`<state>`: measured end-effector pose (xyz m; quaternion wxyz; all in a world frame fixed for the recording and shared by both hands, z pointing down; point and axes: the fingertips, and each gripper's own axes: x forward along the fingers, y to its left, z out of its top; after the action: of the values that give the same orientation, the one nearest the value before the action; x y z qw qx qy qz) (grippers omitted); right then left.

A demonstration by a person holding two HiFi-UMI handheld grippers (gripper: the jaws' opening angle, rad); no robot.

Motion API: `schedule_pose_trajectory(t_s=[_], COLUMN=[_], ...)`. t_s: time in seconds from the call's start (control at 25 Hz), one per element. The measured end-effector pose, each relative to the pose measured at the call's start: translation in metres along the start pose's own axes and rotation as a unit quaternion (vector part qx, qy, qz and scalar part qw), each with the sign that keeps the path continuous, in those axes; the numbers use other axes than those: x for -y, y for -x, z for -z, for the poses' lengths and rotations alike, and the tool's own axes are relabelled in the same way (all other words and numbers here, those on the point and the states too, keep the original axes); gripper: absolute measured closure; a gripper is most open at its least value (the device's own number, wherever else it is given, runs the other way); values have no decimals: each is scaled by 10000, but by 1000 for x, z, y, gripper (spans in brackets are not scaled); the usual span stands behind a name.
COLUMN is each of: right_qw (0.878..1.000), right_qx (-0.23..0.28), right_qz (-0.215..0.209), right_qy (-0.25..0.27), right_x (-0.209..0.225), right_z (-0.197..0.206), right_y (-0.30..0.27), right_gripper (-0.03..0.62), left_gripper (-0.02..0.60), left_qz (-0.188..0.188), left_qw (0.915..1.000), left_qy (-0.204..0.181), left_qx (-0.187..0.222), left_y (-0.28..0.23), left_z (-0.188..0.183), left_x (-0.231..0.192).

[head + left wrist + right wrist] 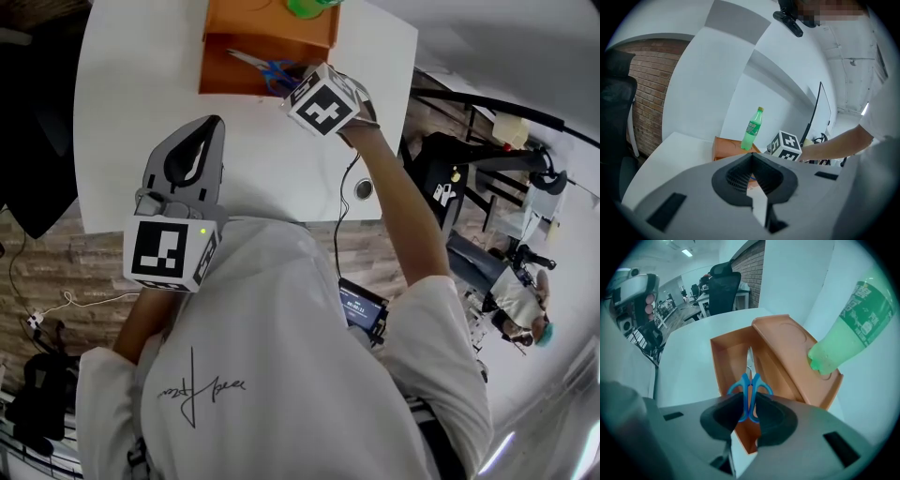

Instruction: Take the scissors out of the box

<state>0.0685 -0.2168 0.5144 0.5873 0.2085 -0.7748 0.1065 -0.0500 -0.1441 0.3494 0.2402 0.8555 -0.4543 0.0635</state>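
1. Scissors [745,390]: blue handles pressed together between the pads of the right gripper [750,405], which is clamped on them; blades point down into the open orange box [723,363].
2. Right gripper: aimed steeply downward over the box, forearm stretched across the white counter [141,84].
3. Left gripper [214,127]: jaws together, empty, held near level over the counter's near edge, well apart from the box.
4. Green bottle [853,329]: standing on the box's lid [787,345].
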Motion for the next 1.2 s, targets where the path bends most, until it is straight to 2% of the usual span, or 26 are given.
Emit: schedule_pose_trajectory(t_s=[0.44, 0.68, 1.2], right_qw=[9979, 9928, 9818], right_qx=[501, 896, 1494], right_qz=[92, 94, 135], right_qy=[-402, -785, -1166], right_x=[0, -12, -30], right_z=[7, 1, 4], right_y=[19, 37, 61], right_gripper=[502, 502, 502], left_gripper=[584, 584, 584], left_qz=[45, 14, -152], left_qw=[9999, 9999, 9994], left_qy=[-93, -112, -318], left_qx=[33, 26, 54], left_y=[-2, 6, 14], left_z=[-2, -2, -9], left_x=[14, 12, 10])
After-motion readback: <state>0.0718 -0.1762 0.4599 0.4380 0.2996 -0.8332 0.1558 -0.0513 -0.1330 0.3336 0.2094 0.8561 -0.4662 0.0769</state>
